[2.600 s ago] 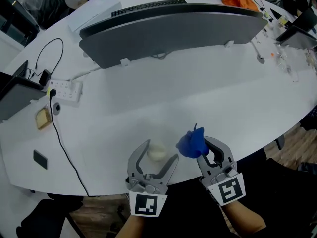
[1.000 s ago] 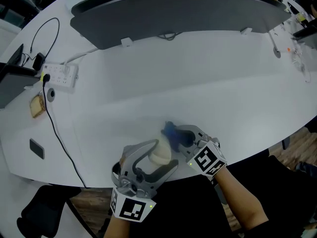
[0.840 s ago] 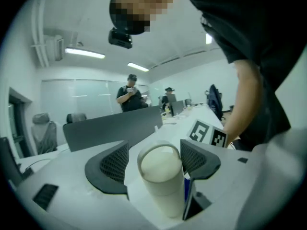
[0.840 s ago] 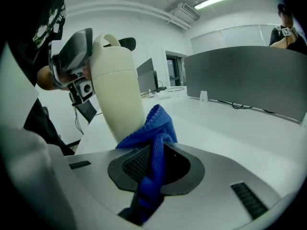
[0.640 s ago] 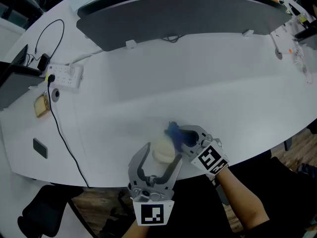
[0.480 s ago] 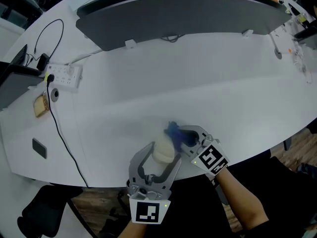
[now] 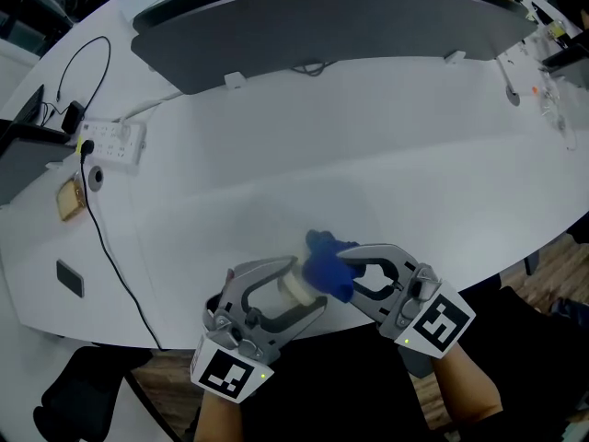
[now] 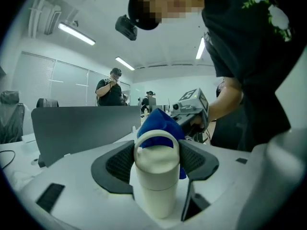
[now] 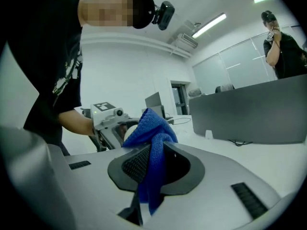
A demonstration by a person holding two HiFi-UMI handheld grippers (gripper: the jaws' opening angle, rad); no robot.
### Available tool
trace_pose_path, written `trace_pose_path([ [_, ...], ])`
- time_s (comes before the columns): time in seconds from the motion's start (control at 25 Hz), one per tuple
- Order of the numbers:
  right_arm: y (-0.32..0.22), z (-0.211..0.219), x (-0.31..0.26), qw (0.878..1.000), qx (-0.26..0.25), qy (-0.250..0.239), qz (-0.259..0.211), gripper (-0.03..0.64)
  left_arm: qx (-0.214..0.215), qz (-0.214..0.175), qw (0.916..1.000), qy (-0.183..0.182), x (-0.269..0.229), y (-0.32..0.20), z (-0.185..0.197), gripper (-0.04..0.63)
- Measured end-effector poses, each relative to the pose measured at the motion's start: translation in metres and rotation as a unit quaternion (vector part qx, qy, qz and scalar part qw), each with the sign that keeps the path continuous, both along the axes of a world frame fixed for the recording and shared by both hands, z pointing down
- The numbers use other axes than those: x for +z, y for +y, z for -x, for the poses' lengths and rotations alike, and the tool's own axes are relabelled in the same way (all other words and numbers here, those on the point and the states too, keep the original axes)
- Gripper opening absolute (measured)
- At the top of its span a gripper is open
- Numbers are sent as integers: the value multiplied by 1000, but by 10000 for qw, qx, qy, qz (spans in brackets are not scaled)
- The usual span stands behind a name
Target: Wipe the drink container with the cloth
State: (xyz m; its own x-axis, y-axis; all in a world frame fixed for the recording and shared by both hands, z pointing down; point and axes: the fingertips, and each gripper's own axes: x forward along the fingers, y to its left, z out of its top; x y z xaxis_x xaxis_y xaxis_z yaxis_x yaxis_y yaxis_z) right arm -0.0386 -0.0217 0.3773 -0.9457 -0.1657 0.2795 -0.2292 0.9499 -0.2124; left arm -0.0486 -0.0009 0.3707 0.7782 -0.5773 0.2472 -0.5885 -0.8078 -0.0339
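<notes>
Grippers: two, close together at the near edge of the white table [image 7: 368, 155].
Left gripper [image 7: 306, 284]: jaws spread wide and clamped on the sides of the single cream drink container [image 8: 156, 176], whose loop handle is on top.
Right gripper [image 7: 346, 275]: jaws pinched together on the one blue cloth [image 9: 151, 143].
Cloth: bunched, pressed against the container's top.
Power strip [image 7: 110, 139]: one, far left, well apart.

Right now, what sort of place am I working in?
Most likely an open-plan office. There is a long white desk with a grey divider screen running across it, a power strip lying on the desk, and strip lights on the ceiling.
</notes>
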Motion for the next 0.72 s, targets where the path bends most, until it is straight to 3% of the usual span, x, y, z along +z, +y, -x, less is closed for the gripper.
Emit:
trace_pose_path([
  [0.16,1,5,33,9994,-12,347,59,44,-30,-51,10000,-12,0,0,1,284],
  [0.44,10,2,135,9792,-349,1992,-167,43,32,-42,10000,-33,1,0,0,284],
  [0.6,10,2,140,9782,-353,2041,-109,43,-46,-48,9999,-100,0,0,0,284],
  [0.72,11,2,141,9789,-403,2001,-89,44,-449,1,9979,-463,0,0,2,289],
])
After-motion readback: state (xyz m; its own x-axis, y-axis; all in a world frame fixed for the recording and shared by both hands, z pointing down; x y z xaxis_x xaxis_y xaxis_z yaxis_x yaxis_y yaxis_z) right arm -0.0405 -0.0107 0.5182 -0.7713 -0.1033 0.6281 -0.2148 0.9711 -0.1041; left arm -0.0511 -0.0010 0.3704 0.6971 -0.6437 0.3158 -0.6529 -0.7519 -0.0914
